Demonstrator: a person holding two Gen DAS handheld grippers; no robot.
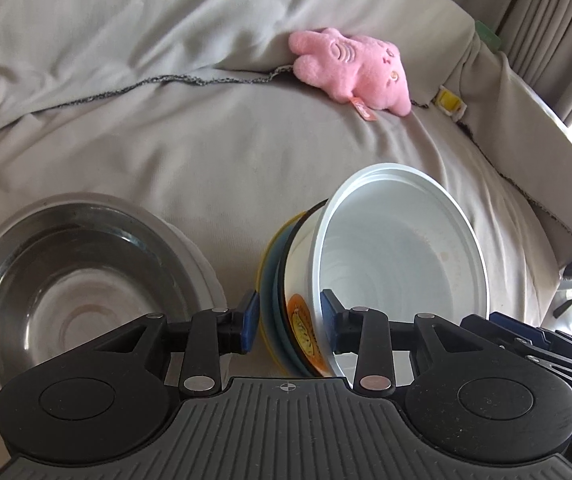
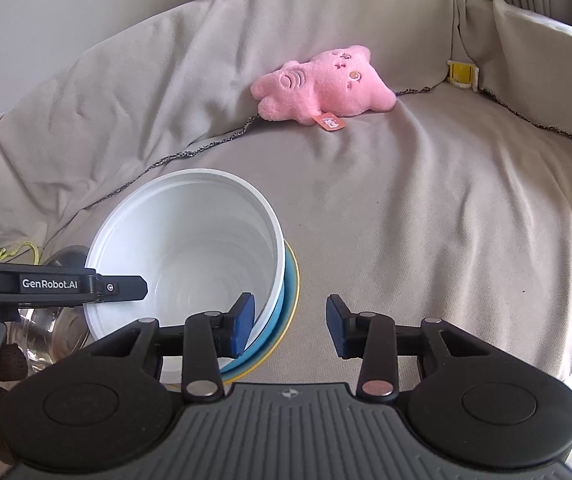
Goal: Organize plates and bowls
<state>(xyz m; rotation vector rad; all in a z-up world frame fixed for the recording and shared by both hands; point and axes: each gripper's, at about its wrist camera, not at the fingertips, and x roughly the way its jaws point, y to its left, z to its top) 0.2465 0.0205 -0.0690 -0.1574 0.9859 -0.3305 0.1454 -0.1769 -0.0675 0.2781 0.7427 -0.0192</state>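
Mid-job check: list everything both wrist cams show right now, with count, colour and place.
White bowl: 1, white, tipped on the plates, in the left gripper
Plates: stack, yellow and blue, count unclear, under the bowl
Steel bowl: 1, silver, left of the stack
Plush: 1, pink, by the backrest
Sofa cover: 1, beige, under all
Clip: 1, yellow, far right corner
Left gripper: 1, black, astride stack and bowl wall
Right gripper: 1, black, open, holding nothing

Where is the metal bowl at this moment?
In the left wrist view, the metal bowl lies at lower left on the grey cover, left of the white bowl.
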